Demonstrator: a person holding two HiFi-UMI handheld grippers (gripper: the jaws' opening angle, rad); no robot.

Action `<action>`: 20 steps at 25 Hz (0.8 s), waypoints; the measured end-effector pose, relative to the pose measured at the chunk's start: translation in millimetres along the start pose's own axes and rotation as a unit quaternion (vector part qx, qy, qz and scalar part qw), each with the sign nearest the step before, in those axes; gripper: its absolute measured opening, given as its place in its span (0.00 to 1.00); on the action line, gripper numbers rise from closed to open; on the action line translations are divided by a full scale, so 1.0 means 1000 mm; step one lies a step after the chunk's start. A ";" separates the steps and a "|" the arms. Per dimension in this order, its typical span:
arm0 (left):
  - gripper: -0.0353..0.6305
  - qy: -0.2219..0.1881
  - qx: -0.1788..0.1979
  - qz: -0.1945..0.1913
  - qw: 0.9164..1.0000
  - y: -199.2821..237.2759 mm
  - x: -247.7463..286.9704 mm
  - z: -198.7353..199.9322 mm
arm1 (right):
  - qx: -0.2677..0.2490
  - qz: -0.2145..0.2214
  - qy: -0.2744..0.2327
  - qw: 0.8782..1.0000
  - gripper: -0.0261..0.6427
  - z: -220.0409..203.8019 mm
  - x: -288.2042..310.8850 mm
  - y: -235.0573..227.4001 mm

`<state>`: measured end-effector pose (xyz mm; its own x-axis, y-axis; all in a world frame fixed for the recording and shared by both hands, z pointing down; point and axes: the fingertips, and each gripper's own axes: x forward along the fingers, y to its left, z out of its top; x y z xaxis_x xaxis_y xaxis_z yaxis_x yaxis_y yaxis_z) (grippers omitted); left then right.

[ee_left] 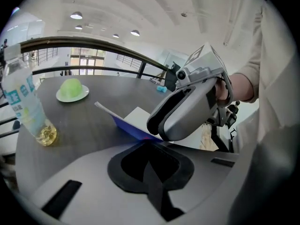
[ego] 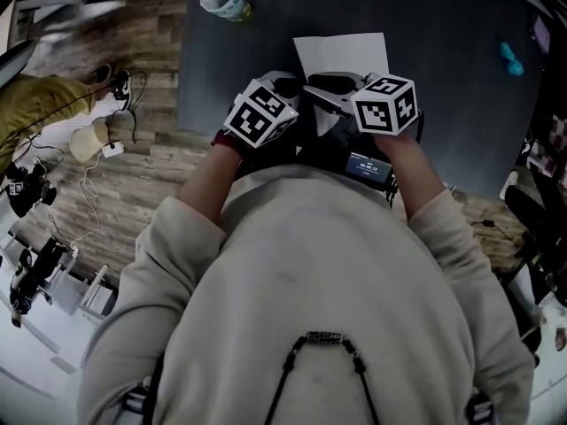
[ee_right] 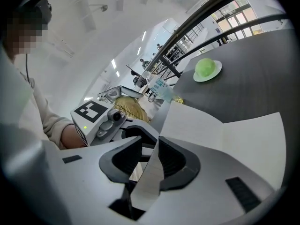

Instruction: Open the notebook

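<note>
The notebook [ego: 341, 53] lies open on the dark table [ego: 443, 104], a white page facing up. In the left gripper view its blue cover [ee_left: 123, 124] stands tilted up, white on top, and its near edge runs into the tips of my left gripper [ee_left: 150, 146], whose pads are pressed together. My right gripper [ee_right: 151, 146] is shut on a white page [ee_right: 148, 172] that rises between its pads from the spread pages [ee_right: 234, 135]. Both grippers meet at the notebook's near edge, the left gripper [ego: 288, 96] beside the right gripper [ego: 330, 96].
A water bottle [ego: 221, 0] stands at the table's far left corner. A green round thing on a white plate [ee_left: 71, 89] sits farther back. A teal object [ego: 511, 57] lies at the far right. Cables and gear [ego: 53, 237] cover the wooden floor to the left.
</note>
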<state>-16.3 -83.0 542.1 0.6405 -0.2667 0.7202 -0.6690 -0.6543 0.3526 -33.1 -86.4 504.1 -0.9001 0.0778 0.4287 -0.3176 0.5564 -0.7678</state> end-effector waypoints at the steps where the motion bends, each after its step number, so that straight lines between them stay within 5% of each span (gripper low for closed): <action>1: 0.05 -0.003 -0.002 0.007 1.000 0.007 -0.004 -0.003 | 0.000 0.004 0.004 1.000 0.21 0.003 0.007 0.000; 12: 0.05 -0.021 -0.131 0.068 0.989 0.063 -0.051 -0.064 | 0.018 0.000 0.094 0.995 0.21 0.001 0.093 -0.012; 17: 0.05 -0.024 -0.183 0.079 0.980 0.058 -0.064 -0.100 | -0.046 -0.004 0.216 0.975 0.20 -0.039 0.108 -0.023; 20: 0.05 -0.027 -0.197 0.117 0.973 0.063 -0.070 -0.109 | -0.072 -0.005 0.249 0.966 0.07 -0.050 0.105 -0.024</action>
<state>-144.8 -28.5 579.3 0.4656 -0.4191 0.7794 -0.8844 -0.2522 0.3927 -105.5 -50.2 591.3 -0.6310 0.4392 0.6395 -0.2493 0.6658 -0.7033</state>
